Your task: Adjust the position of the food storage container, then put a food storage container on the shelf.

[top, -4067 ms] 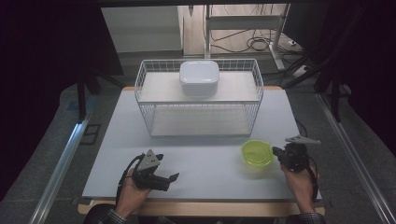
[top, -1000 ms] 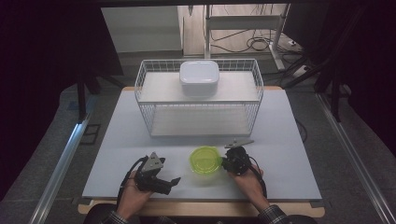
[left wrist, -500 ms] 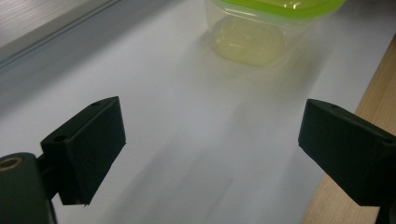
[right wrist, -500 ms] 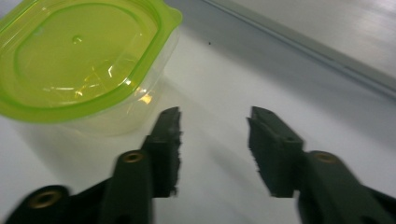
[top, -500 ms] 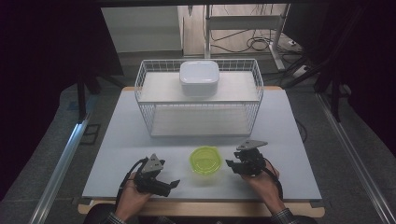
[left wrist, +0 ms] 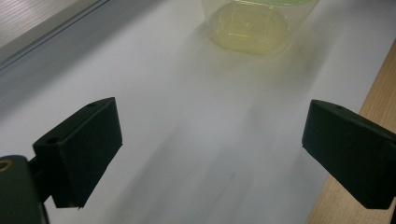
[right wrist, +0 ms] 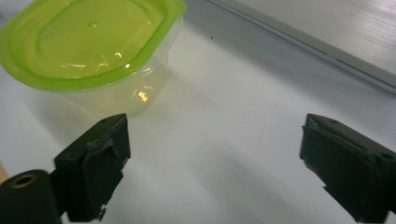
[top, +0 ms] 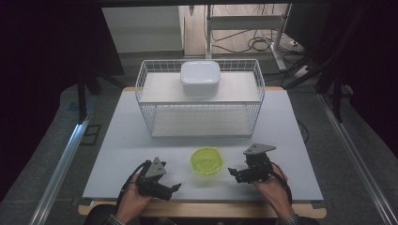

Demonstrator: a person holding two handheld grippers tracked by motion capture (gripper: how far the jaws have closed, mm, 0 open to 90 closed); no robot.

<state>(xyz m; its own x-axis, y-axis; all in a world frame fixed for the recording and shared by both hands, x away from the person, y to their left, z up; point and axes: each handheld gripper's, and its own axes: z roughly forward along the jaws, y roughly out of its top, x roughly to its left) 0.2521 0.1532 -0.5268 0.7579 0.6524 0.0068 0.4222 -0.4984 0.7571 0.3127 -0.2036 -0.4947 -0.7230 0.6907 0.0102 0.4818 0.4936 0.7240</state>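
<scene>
Two grippers: both mine, both at the near edge of the table, the tub between them.
Table (top: pixel 117 140): flat, matte, pale grey top with a light wooden strip along the near edge.
Wire basket (top: pixel 145 89): white, box-shaped, open mesh walls, standing at the far middle of the table.
White container (top: pixel 200 75): smooth, rounded-rectangle, lidded, sitting in the wire basket near its back.
Green tub (top: pixel 206 161): clear plastic body, glossy lime lid, rounded oval; it stands on the table near the front, apart from both grippers.
Right gripper (top: pixel 240 173): black, grey three-cornered plate on top; I've got the jaws spread wide with nothing between them, just beside the tub.
Left gripper (top: pixel 170 190): black, blocky matte pads (left wrist: pixel 84 149); jaws gaping wide too, nothing in them.
</scene>
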